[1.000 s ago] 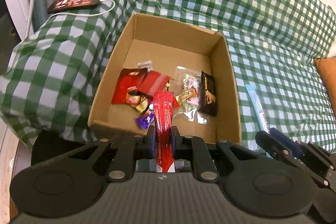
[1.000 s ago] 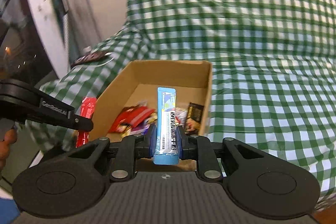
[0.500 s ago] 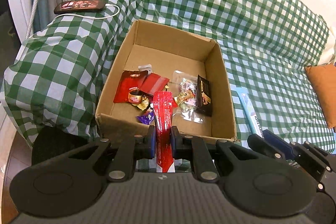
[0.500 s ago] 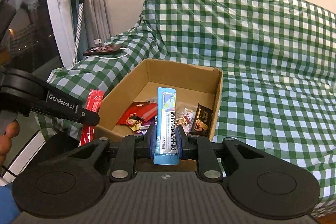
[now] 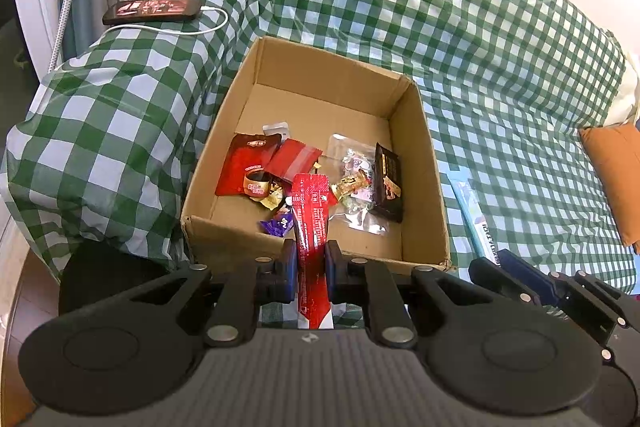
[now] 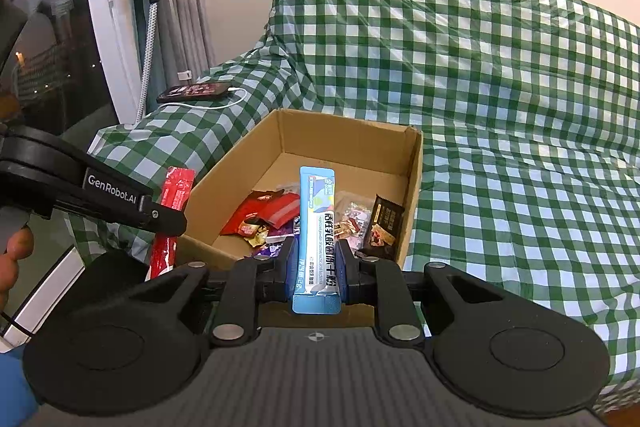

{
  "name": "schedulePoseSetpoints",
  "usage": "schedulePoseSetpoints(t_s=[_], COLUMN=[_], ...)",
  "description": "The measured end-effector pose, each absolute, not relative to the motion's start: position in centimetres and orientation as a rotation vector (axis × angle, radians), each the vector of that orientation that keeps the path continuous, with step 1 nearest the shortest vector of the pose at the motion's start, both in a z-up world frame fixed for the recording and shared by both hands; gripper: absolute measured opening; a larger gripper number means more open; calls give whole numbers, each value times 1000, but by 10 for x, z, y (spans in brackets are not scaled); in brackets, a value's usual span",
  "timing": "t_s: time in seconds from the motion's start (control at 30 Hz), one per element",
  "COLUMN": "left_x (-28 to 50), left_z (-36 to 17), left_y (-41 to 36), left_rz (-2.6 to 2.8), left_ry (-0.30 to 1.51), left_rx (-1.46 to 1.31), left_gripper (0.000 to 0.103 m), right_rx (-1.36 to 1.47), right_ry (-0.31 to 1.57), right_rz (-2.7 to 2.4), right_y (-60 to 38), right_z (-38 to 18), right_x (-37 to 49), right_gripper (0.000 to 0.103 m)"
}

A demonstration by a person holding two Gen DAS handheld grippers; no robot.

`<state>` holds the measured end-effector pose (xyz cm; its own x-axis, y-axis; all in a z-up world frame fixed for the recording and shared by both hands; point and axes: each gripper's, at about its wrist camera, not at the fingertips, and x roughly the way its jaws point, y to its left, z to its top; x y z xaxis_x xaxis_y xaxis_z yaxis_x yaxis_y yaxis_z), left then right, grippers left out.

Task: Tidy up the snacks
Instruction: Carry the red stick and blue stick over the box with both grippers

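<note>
— Two grippers, each with its fingers pinched tight on a stick sachet. The left gripper [image 5: 311, 261] clamps a red sachet [image 5: 311, 211], held upright at the near wall of the cardboard box [image 5: 424, 163].

— And the right one?

— The right gripper [image 6: 317, 267] grips a blue sachet [image 6: 318, 227], also upright, just short of the box's near wall. In the right wrist view the left gripper with its red sachet sits off to the left, outside the box's near left corner.

— What's around?

— The box rests on a green checked cover [image 5: 460, 27]. On the far left lies one phone [image 5: 154, 10] with a white cable [image 5: 208, 27] plugged in. One orange cushion [image 5: 616, 179] shows at the right edge. Nothing lies between either sachet and the open top of the box.

— Count what's inside.

— Two red packets [image 5: 244, 163], one black packet [image 5: 387, 183], one clear bag of sweets [image 5: 354, 171], one purple wrapped sweet [image 5: 276, 226], a gold-wrapped one [image 5: 352, 183], and a small white item [image 5: 276, 127] farther back. Some overlap, so the count of small sweets is unsure.
</note>
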<state>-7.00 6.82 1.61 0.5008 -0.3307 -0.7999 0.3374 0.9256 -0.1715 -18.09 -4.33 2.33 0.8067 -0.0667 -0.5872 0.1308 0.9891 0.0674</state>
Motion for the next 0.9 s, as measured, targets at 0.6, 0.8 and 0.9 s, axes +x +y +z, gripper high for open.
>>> schedulePoseSetpoints(t_s=[0.6,0.8,0.9], left_x=[-58,-46,-39], left_z=[5,-6,-9], left_y=[59,53,50], left_rz=[-412,-408,-403], left_ry=[1013,1052,1055], left_rx=[34,65,79], left_gripper=[15,15,15], right_rx=[107,109,115], right_ry=[661,679,689], right_rz=[-104,-104,-104], right_y=[-48,-53,-57], right_z=[17,11,9], right_x=[-167,-157,-149], right_gripper=[22,22,22])
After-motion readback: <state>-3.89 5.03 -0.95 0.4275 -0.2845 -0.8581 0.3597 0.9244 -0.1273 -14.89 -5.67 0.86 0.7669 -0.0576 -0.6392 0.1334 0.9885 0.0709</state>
